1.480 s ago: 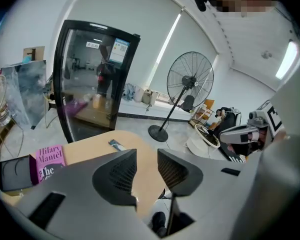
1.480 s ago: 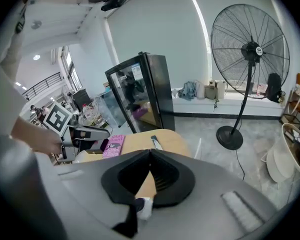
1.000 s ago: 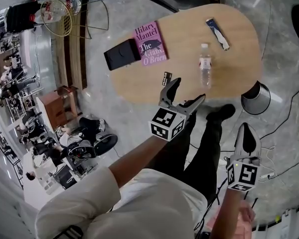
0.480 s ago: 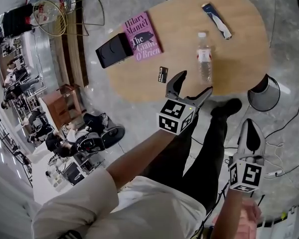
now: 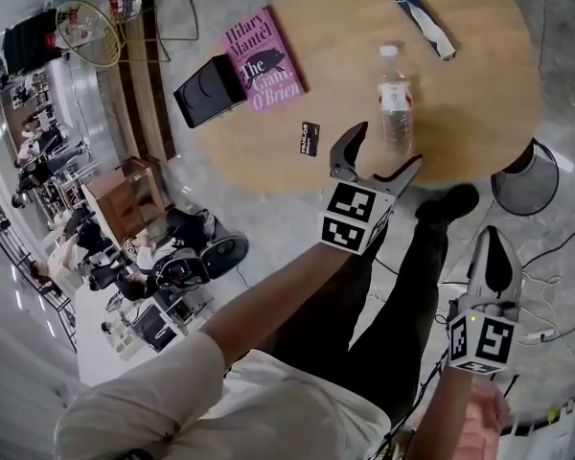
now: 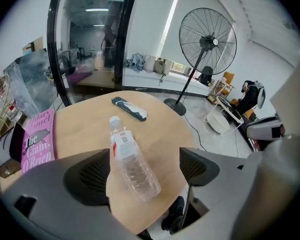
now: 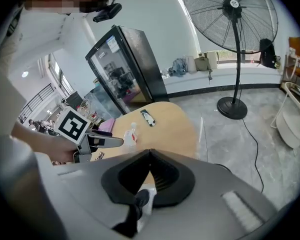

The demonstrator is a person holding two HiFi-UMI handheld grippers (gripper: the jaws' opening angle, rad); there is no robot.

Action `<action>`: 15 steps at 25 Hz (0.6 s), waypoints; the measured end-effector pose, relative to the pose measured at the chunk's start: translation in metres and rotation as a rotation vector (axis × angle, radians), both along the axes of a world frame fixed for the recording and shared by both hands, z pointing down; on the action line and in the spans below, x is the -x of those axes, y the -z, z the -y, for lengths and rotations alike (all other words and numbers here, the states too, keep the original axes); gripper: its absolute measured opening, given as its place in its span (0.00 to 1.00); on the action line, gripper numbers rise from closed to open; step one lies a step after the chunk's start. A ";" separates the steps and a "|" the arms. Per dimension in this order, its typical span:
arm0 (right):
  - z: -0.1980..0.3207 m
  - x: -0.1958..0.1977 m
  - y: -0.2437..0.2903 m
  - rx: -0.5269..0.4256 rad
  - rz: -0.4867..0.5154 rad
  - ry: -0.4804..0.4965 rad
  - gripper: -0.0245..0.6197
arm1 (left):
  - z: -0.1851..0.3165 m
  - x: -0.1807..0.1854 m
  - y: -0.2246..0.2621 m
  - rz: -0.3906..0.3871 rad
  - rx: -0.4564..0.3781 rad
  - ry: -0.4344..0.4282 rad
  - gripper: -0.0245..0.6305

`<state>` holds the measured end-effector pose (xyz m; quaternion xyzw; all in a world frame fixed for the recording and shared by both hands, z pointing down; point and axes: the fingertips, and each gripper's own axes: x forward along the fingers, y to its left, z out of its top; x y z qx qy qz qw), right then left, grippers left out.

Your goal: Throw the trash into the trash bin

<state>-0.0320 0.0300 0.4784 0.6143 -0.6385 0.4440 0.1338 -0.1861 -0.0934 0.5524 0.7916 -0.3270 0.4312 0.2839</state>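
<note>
Moved forward over the table (image 5: 479, 65) edge with the left gripper (image 5: 388, 147), jaws wide. Hangs low on the right gripper (image 5: 494, 242), pinched together on nothing, bin (image 5: 517, 188) ahead. Brought the bottle (image 5: 396, 103) just ahead of the left gap, untouched; grasp likely next.
</note>
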 end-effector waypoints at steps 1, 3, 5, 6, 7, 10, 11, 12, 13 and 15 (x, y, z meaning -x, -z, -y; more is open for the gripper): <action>-0.002 0.000 -0.004 0.004 0.003 -0.004 0.05 | 0.000 0.000 -0.005 0.007 0.002 -0.001 0.68; -0.007 -0.001 -0.012 0.013 0.007 -0.013 0.05 | 0.000 -0.001 -0.017 0.026 0.006 0.002 0.68; -0.010 -0.002 -0.020 0.020 0.012 -0.024 0.05 | 0.002 0.000 -0.027 0.048 0.008 0.013 0.68; -0.012 -0.002 -0.023 0.021 0.015 -0.028 0.05 | 0.003 0.001 -0.031 0.060 0.008 0.018 0.68; -0.013 -0.001 -0.027 0.023 0.017 -0.032 0.05 | 0.003 0.001 -0.036 0.072 0.008 0.023 0.68; -0.013 0.000 -0.036 0.023 0.025 -0.037 0.05 | 0.005 0.003 -0.049 0.106 0.015 0.039 0.68; -0.013 0.001 -0.039 0.021 0.027 -0.036 0.05 | 0.005 0.004 -0.054 0.117 0.017 0.046 0.69; -0.012 0.002 -0.041 0.019 0.030 -0.035 0.05 | 0.005 0.005 -0.059 0.128 0.020 0.051 0.69; -0.012 0.003 -0.044 0.019 0.032 -0.036 0.05 | 0.005 0.006 -0.064 0.138 0.024 0.058 0.69; -0.011 0.003 -0.047 0.018 0.035 -0.041 0.05 | 0.006 0.008 -0.074 0.152 0.038 0.079 0.69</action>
